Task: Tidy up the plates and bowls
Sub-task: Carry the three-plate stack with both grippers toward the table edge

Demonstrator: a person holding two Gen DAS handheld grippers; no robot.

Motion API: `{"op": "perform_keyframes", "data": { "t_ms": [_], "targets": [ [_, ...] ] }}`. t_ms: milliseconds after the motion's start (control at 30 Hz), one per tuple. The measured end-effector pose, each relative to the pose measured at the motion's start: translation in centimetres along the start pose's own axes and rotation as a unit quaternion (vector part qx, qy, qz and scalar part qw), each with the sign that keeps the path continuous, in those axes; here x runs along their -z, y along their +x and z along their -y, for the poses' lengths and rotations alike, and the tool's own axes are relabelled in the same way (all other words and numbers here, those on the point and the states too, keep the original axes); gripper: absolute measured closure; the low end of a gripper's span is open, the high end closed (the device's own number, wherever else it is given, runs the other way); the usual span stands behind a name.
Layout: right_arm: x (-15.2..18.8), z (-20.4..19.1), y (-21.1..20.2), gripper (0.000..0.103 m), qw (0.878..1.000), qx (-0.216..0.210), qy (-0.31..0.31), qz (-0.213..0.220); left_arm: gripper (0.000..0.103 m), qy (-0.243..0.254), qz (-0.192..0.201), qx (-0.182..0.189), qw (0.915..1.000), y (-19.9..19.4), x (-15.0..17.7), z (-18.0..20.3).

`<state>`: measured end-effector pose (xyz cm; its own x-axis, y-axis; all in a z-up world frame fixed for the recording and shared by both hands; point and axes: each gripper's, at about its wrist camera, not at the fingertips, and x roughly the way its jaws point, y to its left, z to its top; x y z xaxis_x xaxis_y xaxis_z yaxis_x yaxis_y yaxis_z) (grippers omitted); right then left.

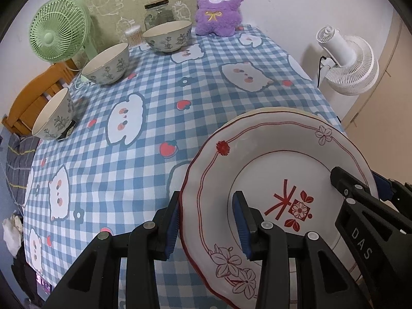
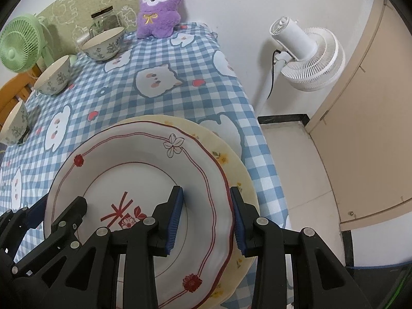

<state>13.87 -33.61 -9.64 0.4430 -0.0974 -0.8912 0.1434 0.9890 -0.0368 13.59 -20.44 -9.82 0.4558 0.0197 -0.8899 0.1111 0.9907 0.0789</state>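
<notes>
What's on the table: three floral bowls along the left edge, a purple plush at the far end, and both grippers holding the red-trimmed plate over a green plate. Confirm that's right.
One detail is wrong: the plate under the red-trimmed plate is pale yellow, not green, as the right wrist view shows. The rest stands: three floral bowls, the purple plush, and the left gripper and right gripper straddling opposite rims.

A purple plush toy (image 1: 218, 13) sits at the far edge of the blue checked tablecloth (image 1: 154, 97). Beside it stands a glass jar (image 1: 157, 13), a green fan (image 1: 58, 29) further left, and a white fan (image 2: 306, 54) off the table's right side.
</notes>
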Motion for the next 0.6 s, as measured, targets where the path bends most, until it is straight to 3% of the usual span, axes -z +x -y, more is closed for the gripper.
{"op": "perform_keyframes", "data": {
  "t_ms": [367, 600],
  "targets": [
    [0.46, -0.11, 0.06, 0.062, 1.0, 0.019, -0.009, 0.013, 0.063, 0.014, 0.01, -0.007, 0.9998, 0.16, 0.34, 0.32],
    [0.67, 0.02, 0.0, 0.06, 1.0, 0.021, -0.01, 0.012, 0.056, 0.019, 0.011, -0.004, 0.9998, 0.19, 0.34, 0.56]
  ]
}}
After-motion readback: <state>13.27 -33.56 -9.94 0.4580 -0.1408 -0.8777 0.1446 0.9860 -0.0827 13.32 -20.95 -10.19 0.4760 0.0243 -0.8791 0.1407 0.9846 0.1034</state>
